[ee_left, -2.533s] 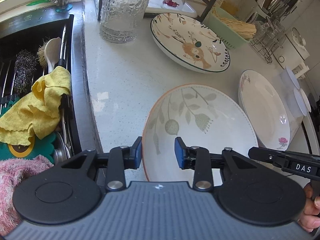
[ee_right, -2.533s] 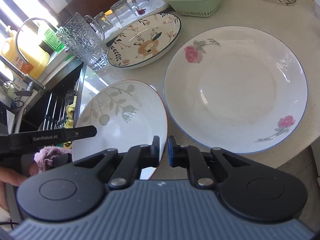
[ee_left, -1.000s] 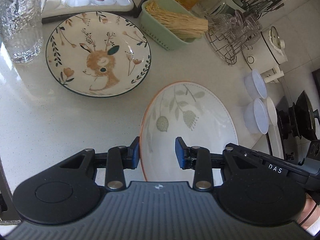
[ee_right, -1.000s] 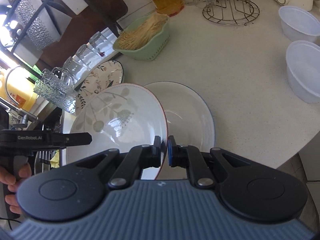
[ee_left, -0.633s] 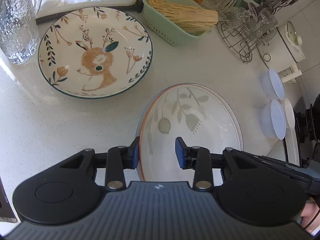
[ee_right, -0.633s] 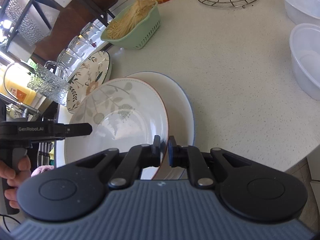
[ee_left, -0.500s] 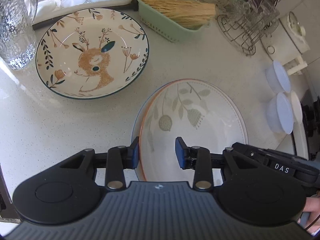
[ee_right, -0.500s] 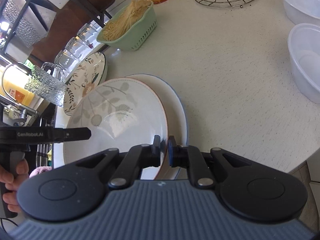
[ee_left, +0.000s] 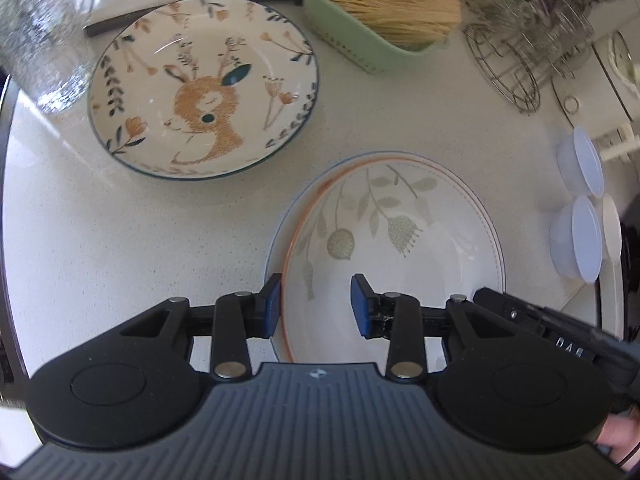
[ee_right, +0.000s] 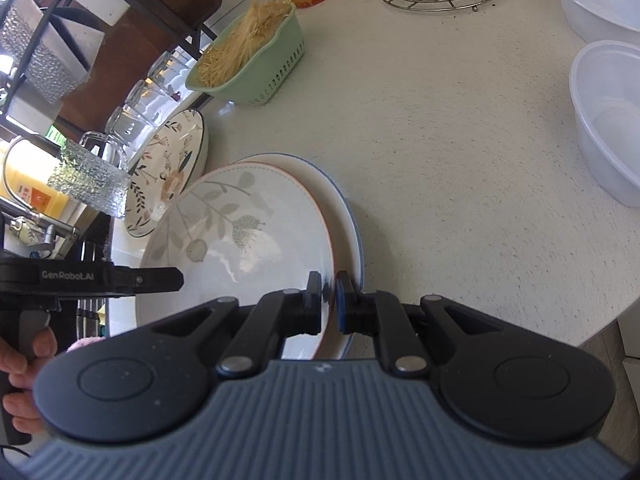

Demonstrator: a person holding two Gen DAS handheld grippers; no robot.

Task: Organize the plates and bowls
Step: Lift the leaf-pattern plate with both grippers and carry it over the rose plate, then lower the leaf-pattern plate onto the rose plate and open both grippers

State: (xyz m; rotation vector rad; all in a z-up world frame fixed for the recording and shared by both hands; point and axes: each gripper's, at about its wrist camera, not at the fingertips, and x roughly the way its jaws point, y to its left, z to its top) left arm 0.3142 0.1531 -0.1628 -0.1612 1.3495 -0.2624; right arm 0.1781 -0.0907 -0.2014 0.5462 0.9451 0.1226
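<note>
Two grippers meet at one dish. The right gripper (ee_right: 328, 300) points down at a slant over the white counter (ee_right: 460, 168), and its blue pads are pressed together on the near right rim of the leaf-pattern plate (ee_right: 240, 232), so it has a firm pinch on that rim. The left gripper (ee_left: 316, 304) points much more steeply down, almost from above. Its jaws stand partly apart with the near left rim of the same plate (ee_left: 392, 248) between them: the left pad (ee_left: 273, 304) is just at the orange edge line, the right pad hangs over the inside of the plate, and whether either one really presses on it I cannot tell.

The leaf-pattern plate lies on top of a bigger blue-rimmed plate (ee_right: 348, 216), whose edge shows as a thin crescent on the right side in the right wrist view and on the left side (ee_left: 276, 240) in the left wrist view.

Only the left wrist view shows the deer plate (ee_left: 204, 88) fully, well apart from the stack, with a textured glass (ee_left: 36, 28) just beside it. Only the right wrist view shows a hand (ee_right: 24, 384) around the handle of the left gripper, and two clear plastic bowls (ee_right: 608, 120) large at the right. The green basket (ee_right: 248, 64) of thin sticks shows in both views.
</note>
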